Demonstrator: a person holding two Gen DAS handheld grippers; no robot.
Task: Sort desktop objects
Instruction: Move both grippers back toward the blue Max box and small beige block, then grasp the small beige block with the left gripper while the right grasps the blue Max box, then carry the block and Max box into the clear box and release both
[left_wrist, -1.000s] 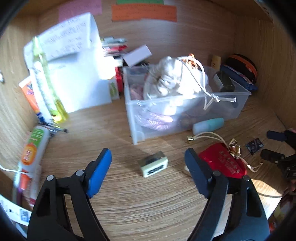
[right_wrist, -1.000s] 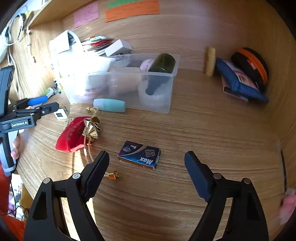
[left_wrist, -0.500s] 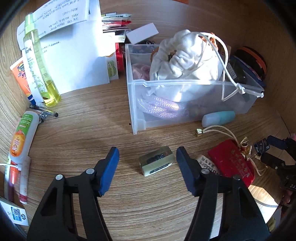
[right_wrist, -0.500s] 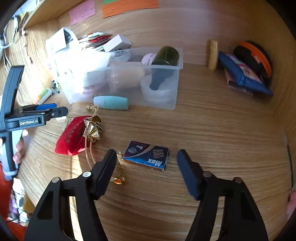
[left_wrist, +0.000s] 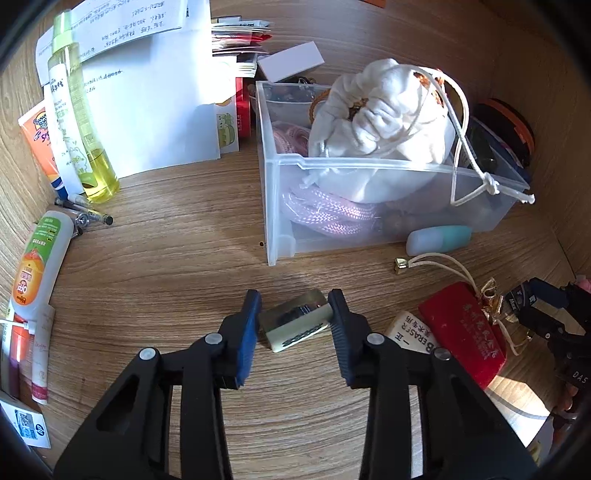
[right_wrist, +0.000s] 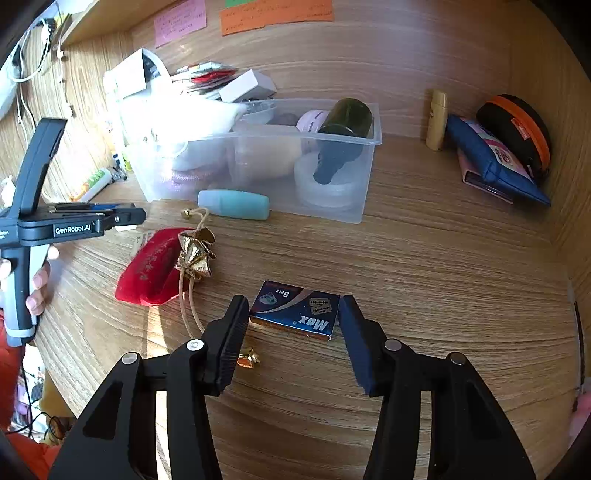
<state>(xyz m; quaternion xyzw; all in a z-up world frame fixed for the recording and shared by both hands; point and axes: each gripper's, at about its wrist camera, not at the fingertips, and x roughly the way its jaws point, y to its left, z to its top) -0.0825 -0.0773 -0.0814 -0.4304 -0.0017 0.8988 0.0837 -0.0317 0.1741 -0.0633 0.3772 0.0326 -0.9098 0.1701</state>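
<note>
In the left wrist view a small pale-green block with a dark top lies on the wooden desk. My left gripper straddles it, its blue pads touching both sides. In the right wrist view a blue "Max" razor-blade box lies flat on the desk. My right gripper is open around it, each finger a little off the box. A clear plastic bin behind holds a white drawstring bag and pink rope; it also shows in the right wrist view with a dark green bottle.
A red pouch with gold bow, a teal tube and an eraser lie by the bin. A yellow spray bottle, papers and tubes stand left. A blue pouch and a black-orange case sit back right.
Both grippers moved forward and down onto their objects. The left jaws narrowed until they touch the green block. The right jaws narrowed around the blade box.
</note>
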